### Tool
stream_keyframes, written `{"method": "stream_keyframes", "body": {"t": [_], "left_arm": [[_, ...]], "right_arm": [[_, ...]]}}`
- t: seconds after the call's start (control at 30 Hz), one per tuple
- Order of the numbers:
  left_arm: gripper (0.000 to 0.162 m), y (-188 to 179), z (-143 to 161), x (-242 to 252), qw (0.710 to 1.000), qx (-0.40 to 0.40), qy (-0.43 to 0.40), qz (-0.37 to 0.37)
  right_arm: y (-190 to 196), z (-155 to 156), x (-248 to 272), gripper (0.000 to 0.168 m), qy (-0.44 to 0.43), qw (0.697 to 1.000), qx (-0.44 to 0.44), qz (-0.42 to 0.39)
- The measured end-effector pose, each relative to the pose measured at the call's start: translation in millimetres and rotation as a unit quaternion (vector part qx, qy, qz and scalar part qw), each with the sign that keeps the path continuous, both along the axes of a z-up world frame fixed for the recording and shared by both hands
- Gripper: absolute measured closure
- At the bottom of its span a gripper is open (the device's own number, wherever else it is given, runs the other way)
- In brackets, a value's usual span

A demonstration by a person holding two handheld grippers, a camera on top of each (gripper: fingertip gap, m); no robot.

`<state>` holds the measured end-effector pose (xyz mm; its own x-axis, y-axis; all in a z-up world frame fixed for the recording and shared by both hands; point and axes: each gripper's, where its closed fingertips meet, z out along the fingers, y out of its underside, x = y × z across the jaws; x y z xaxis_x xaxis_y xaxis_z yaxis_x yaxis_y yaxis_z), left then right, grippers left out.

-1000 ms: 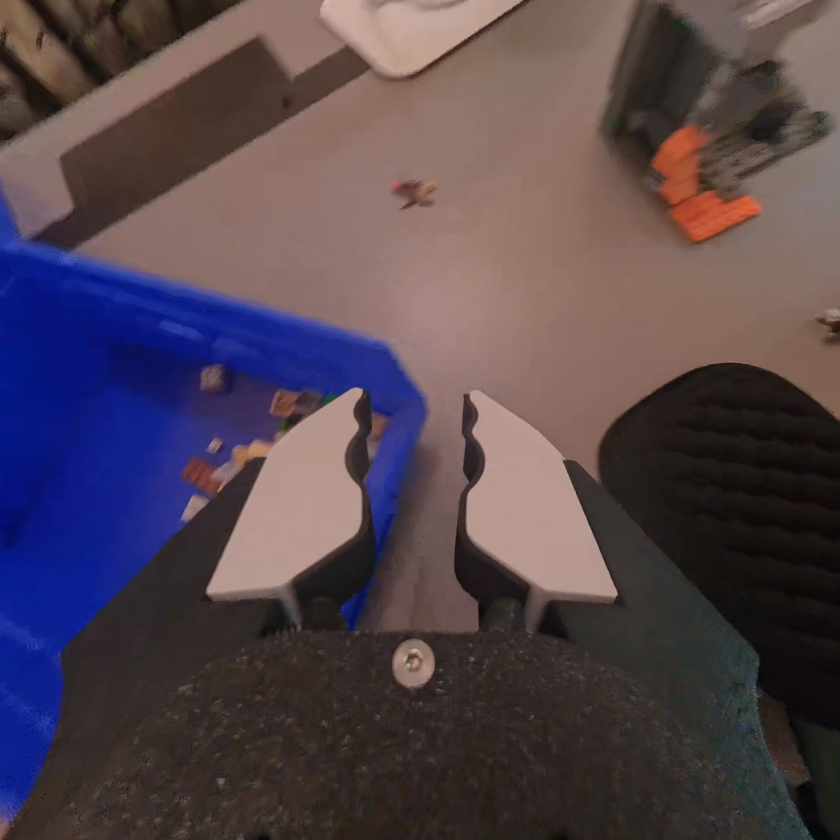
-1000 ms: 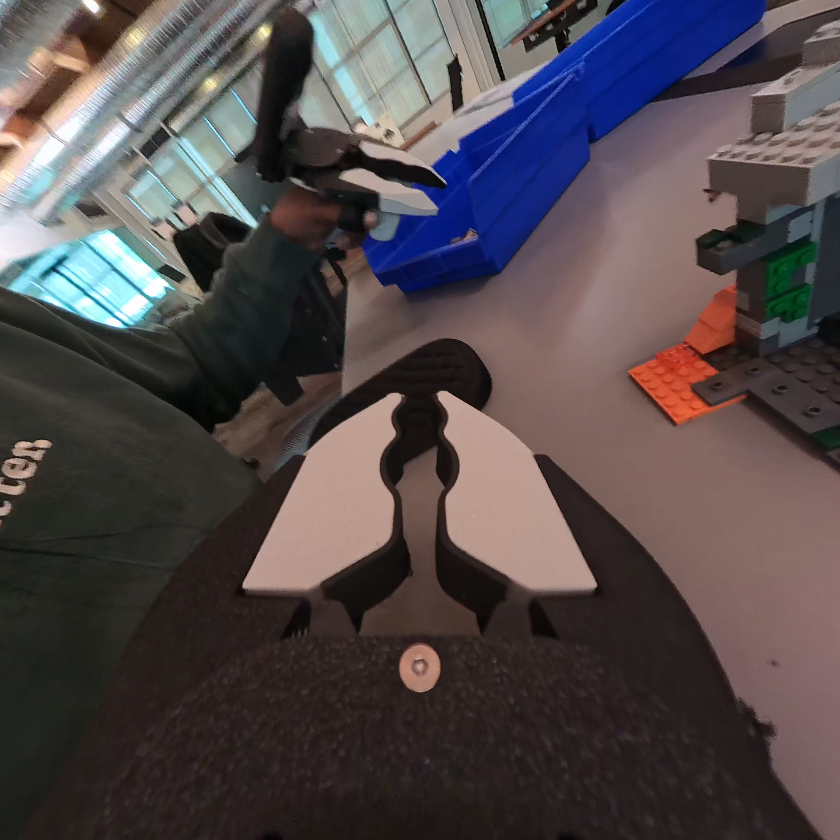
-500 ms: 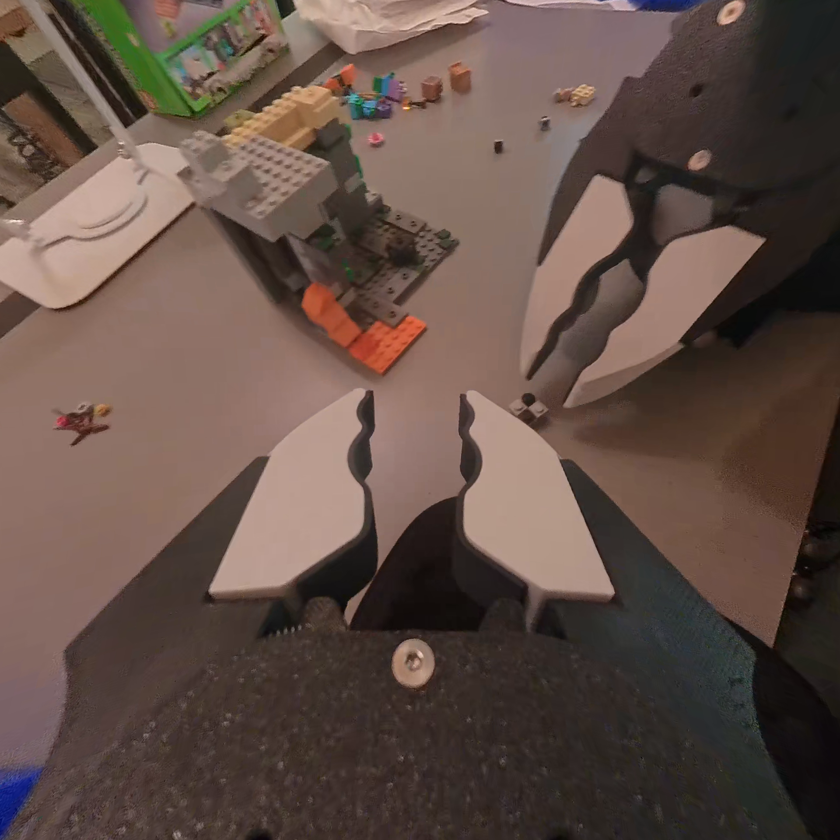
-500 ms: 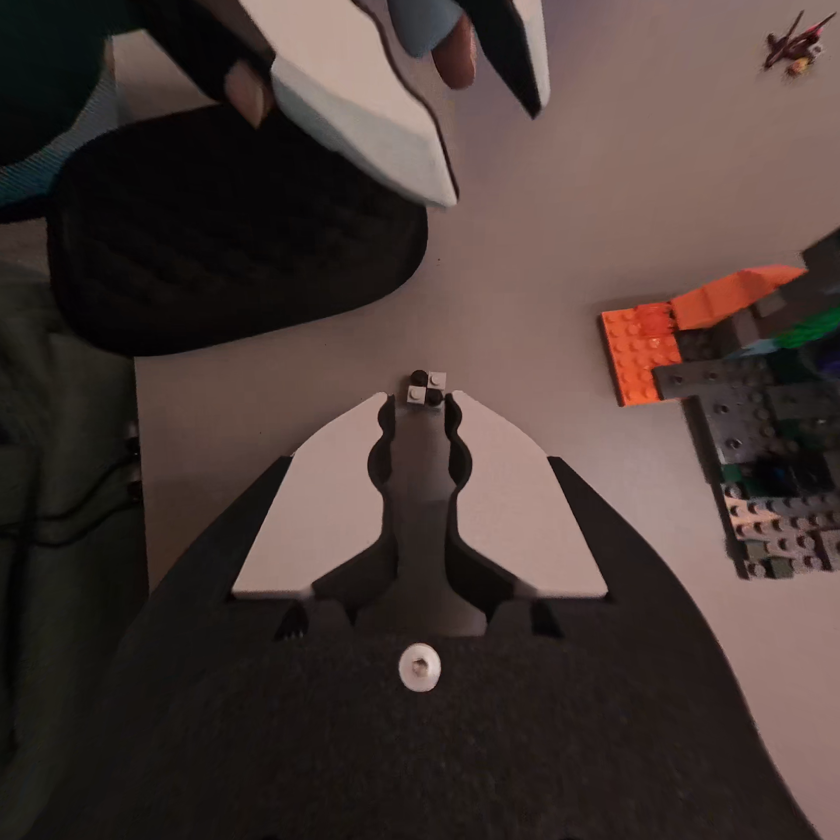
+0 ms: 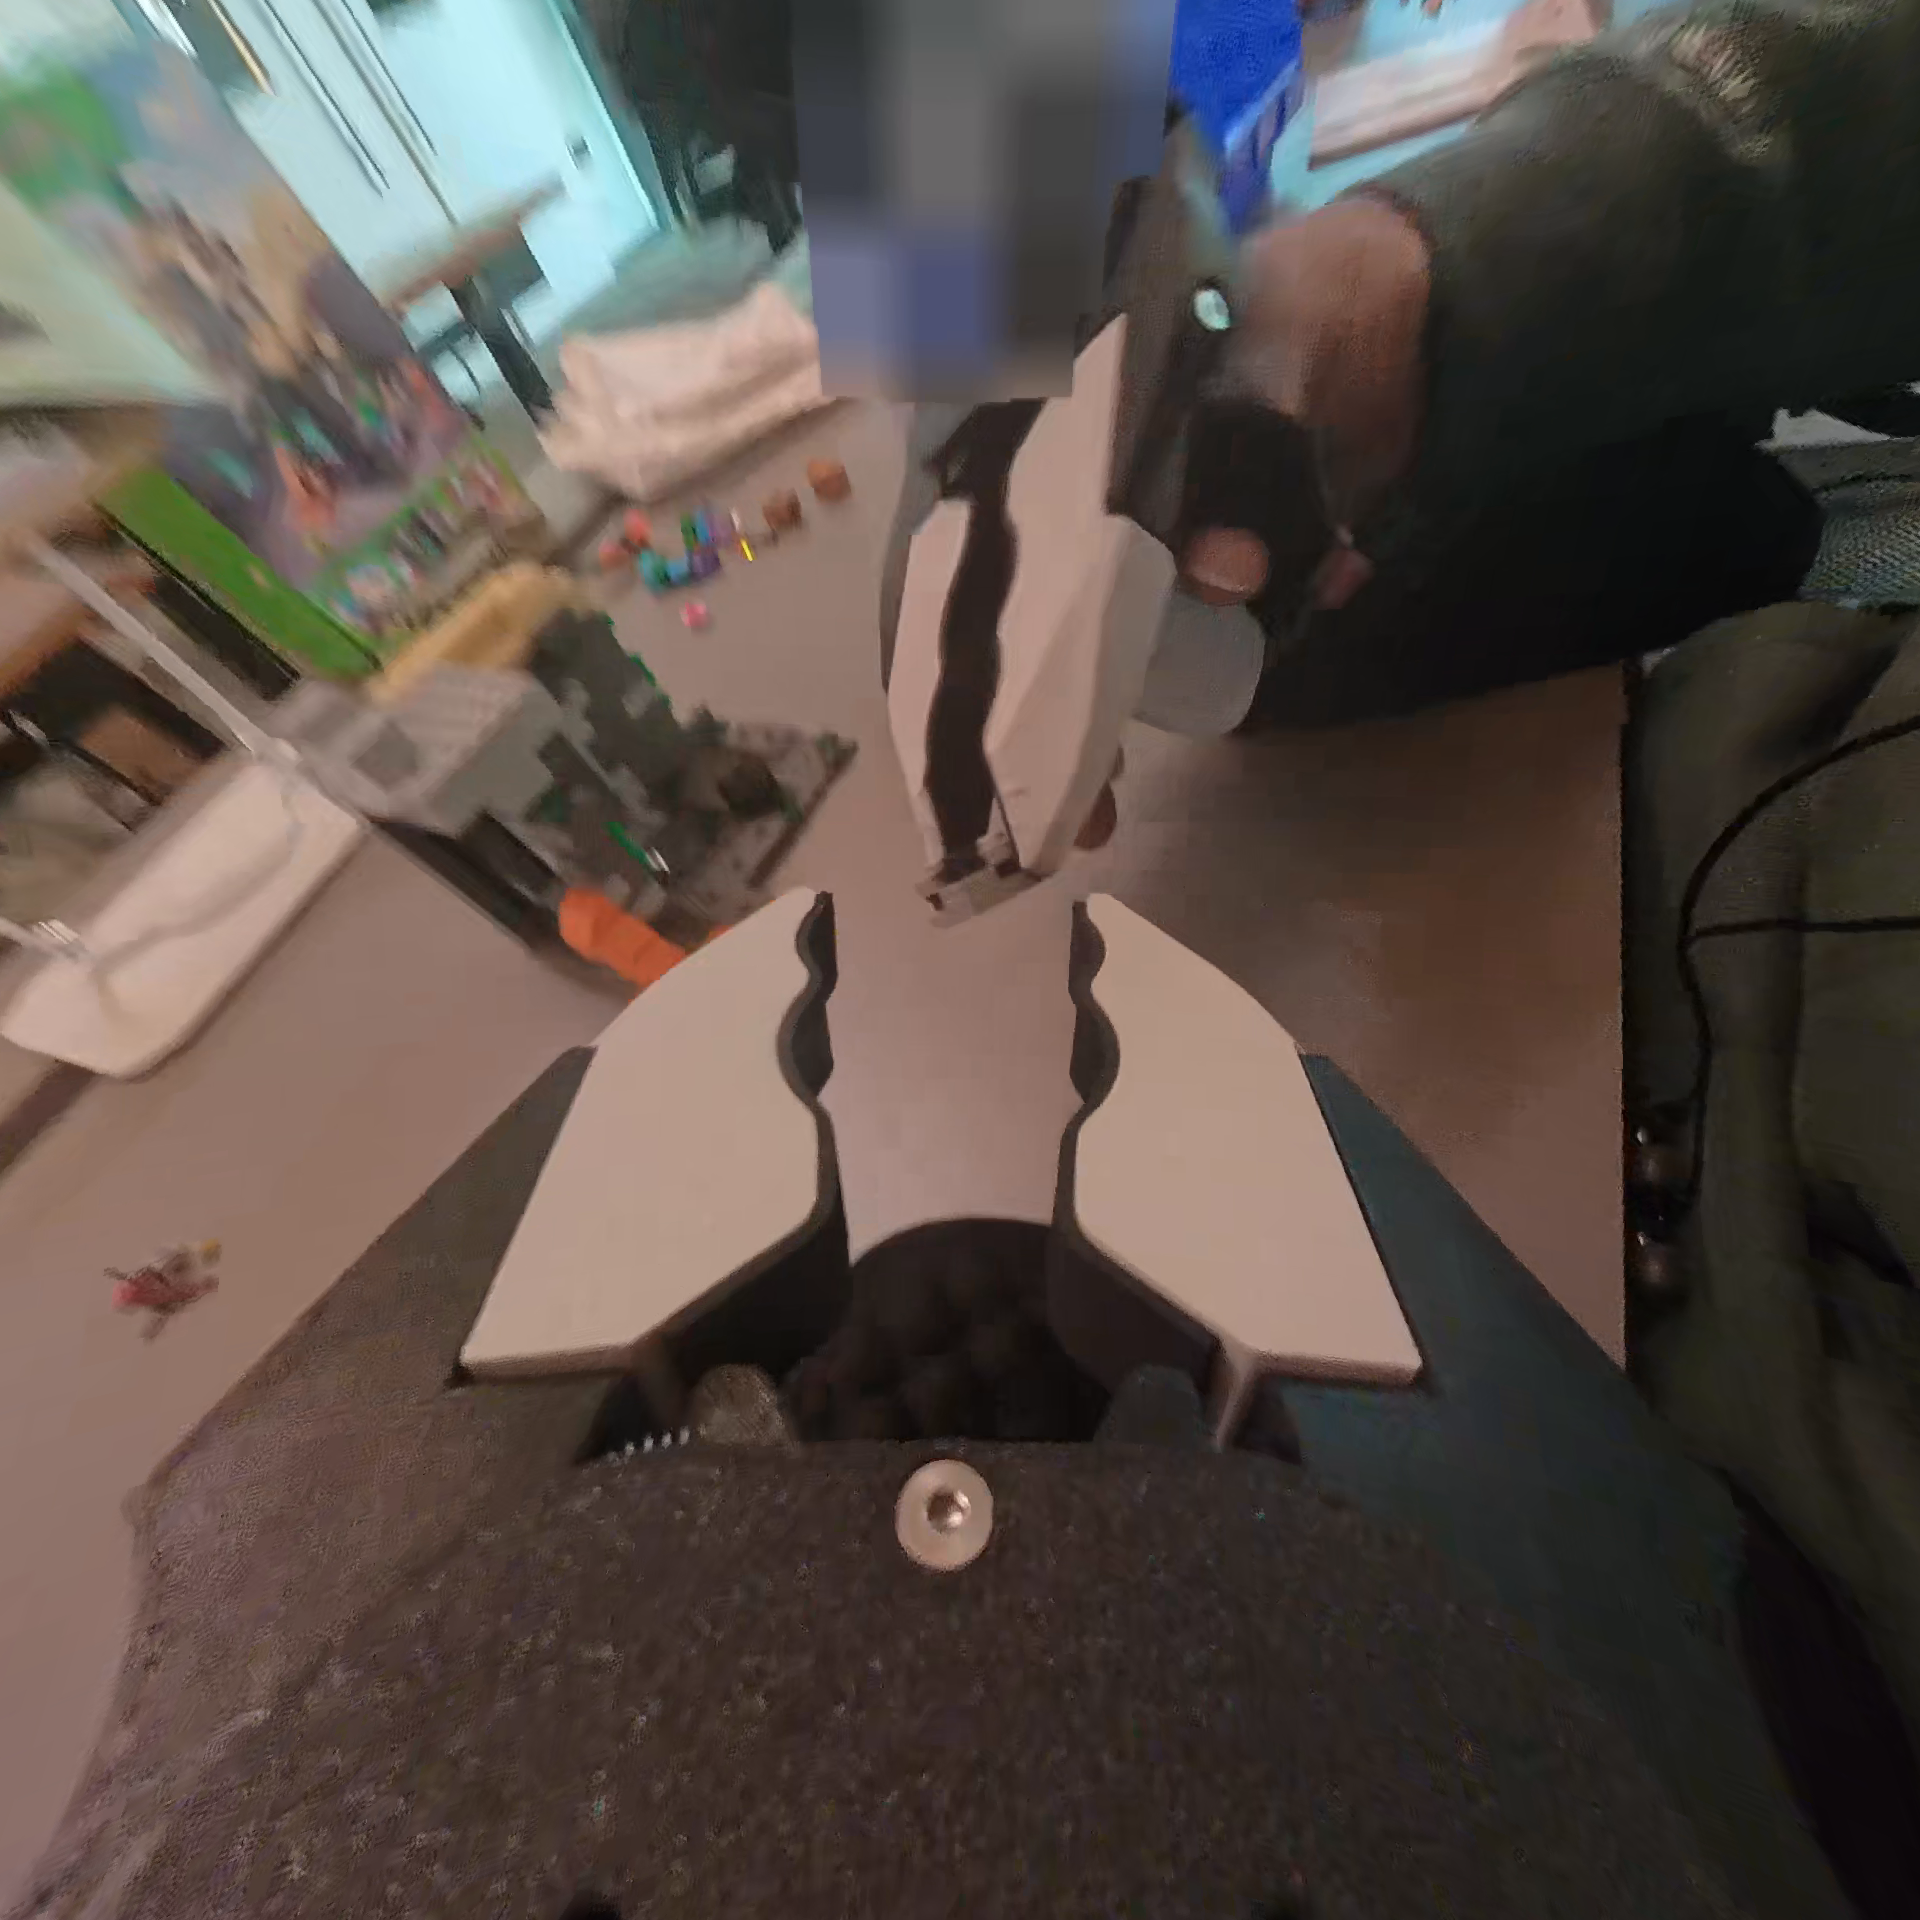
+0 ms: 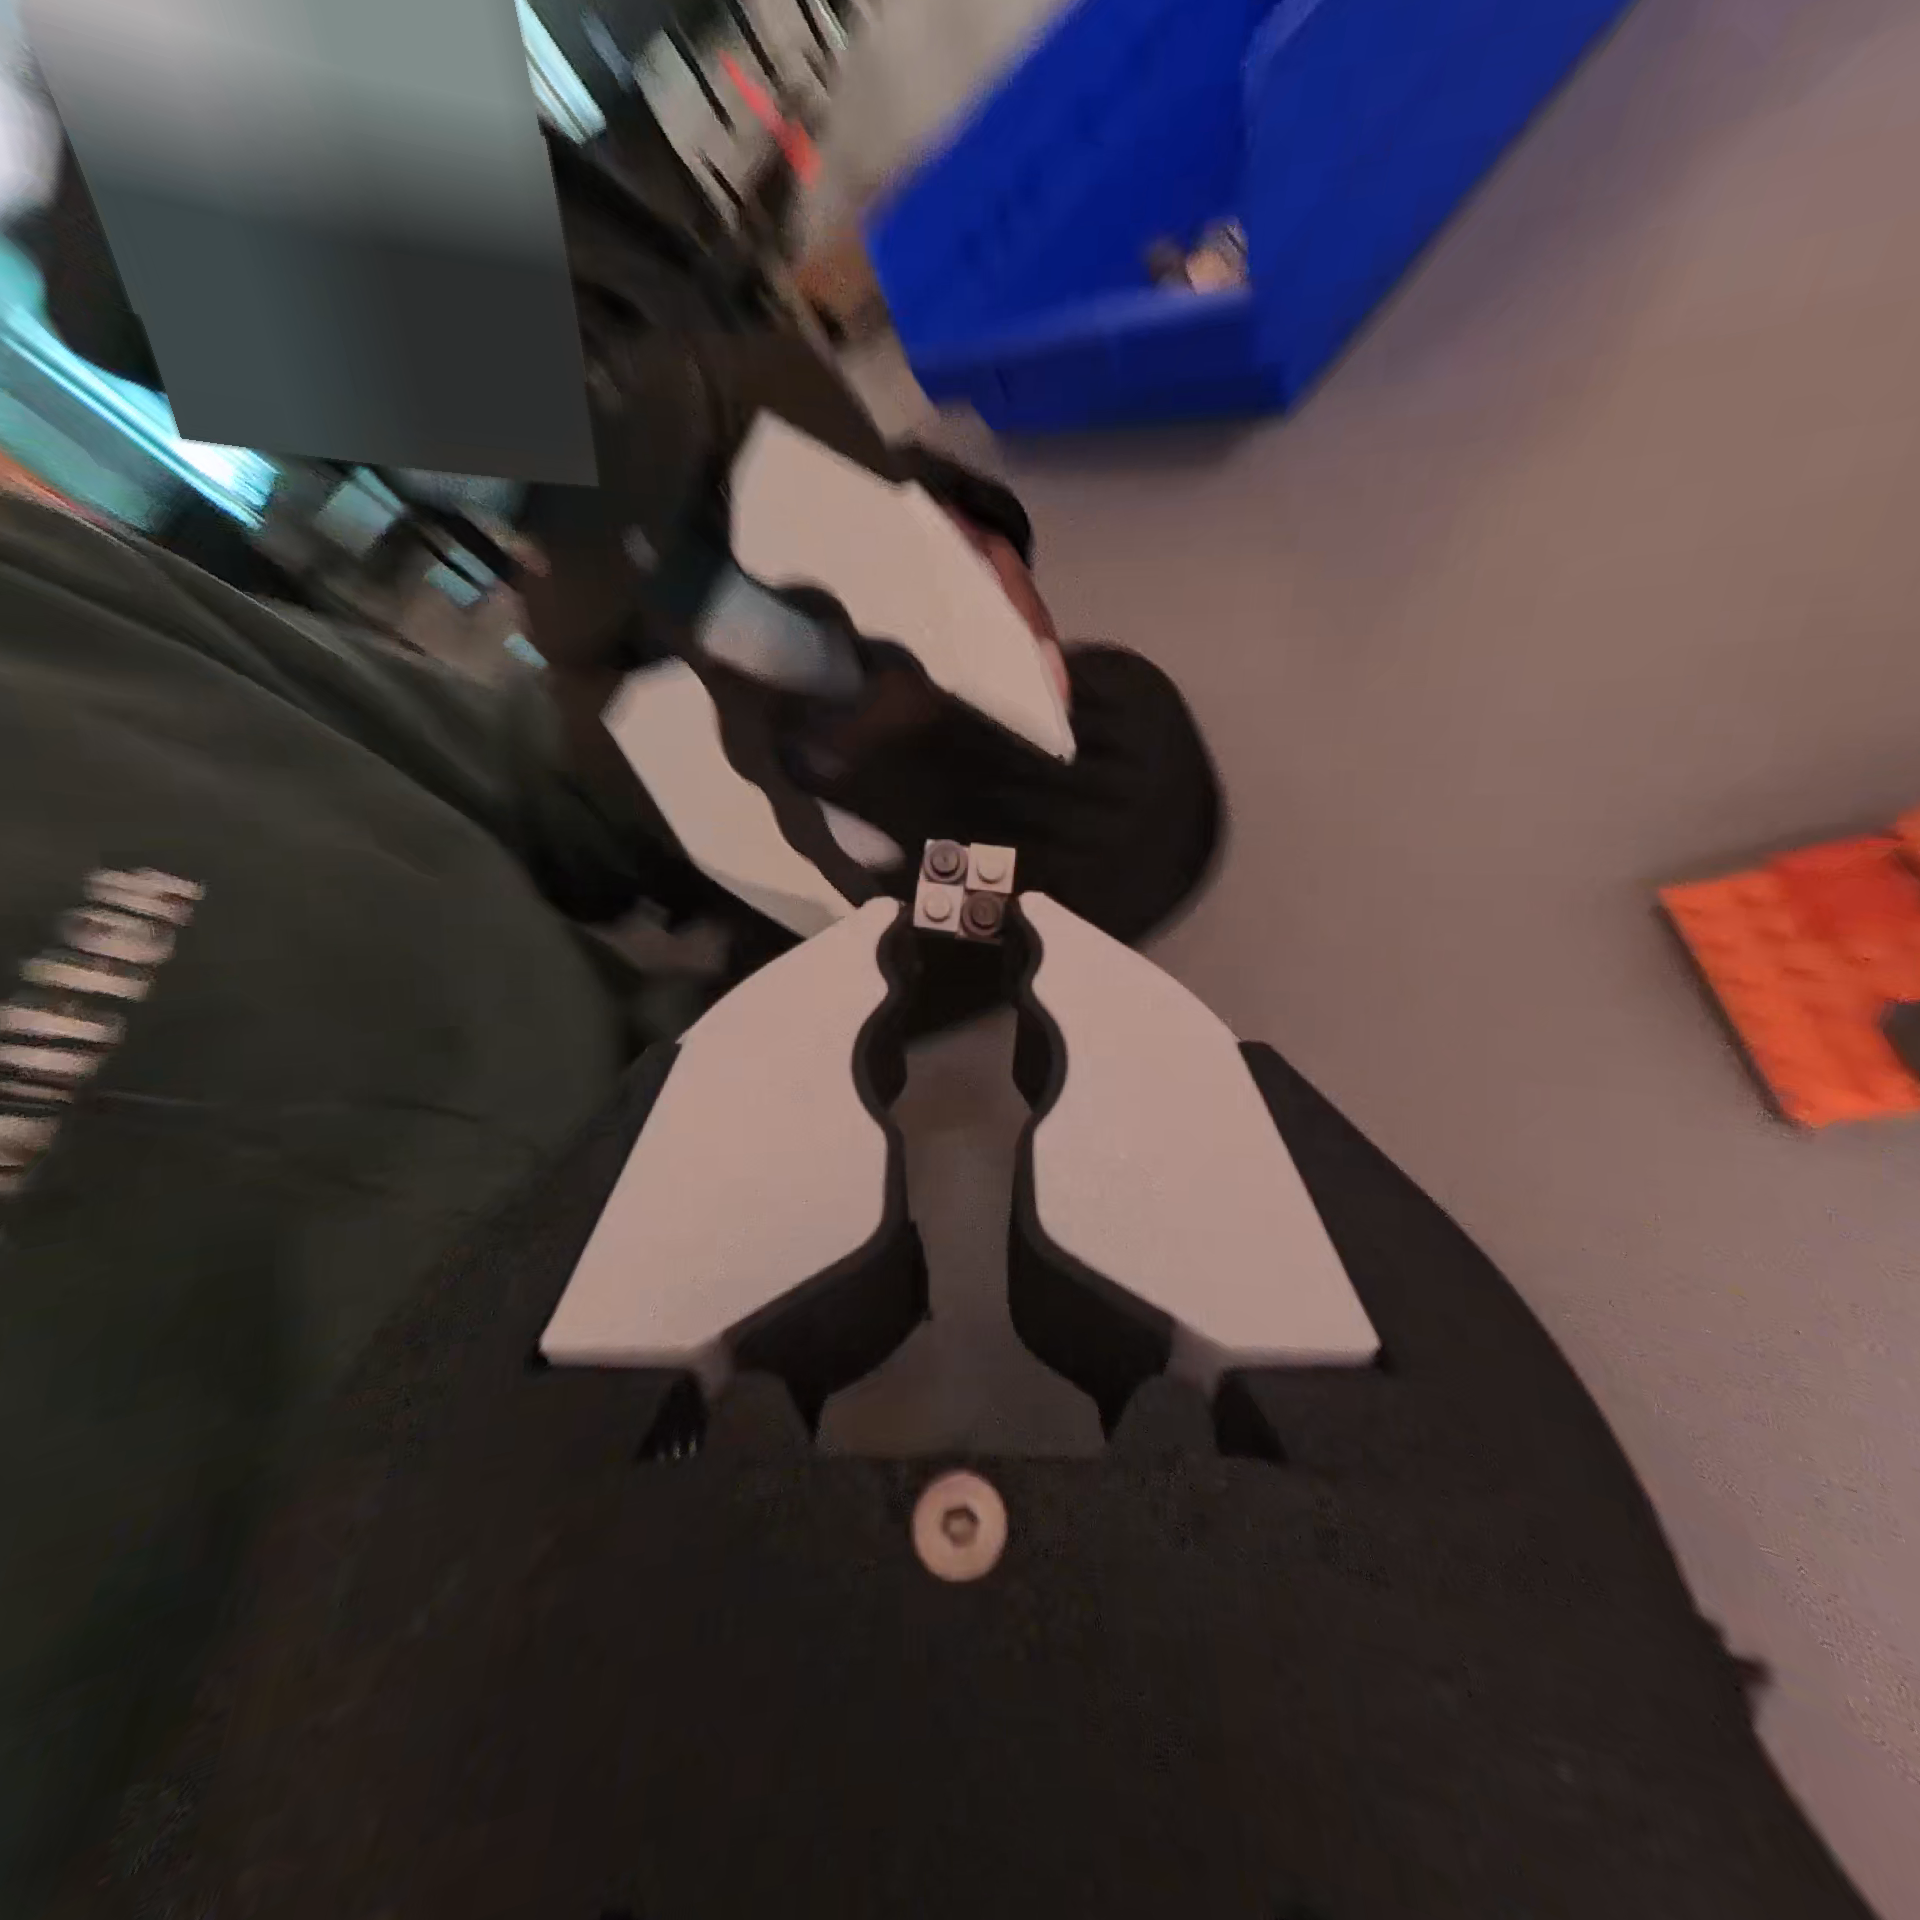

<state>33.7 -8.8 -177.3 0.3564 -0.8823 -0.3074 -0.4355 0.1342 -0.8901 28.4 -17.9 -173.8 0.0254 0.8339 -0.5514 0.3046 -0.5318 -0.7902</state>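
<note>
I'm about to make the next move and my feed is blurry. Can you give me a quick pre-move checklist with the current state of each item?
1. Right tool shut on the small grey-and-black brick piece: ok, pinched at the tips.
2. Piece lifted clear of the grey table: ok, also seen in the left wrist view.
3. Left tool open and empty: ok.
4. Tools apart, not touching: ok, though close.
5. Grip depth secure: cannot tell, only the tips hold it.
6. Brick model undisturbed: cannot tell, blurred.
</note>
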Motion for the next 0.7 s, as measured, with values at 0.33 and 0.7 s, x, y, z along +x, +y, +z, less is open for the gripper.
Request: {"method": "stream_keyframes", "body": {"t": [0.33,0.7], "left_arm": [[0.143,-9,54,6,0.981,0.188,-0.042,0.031],[0.144,-7,43,5,0.977,0.208,0.02,0.046]], "right_arm": [[-17,53,-10,0.153,0.186,0.965,-0.182,0.031],[-13,43,-7,0.153,0.052,0.998,0.033,-0.033]]}}
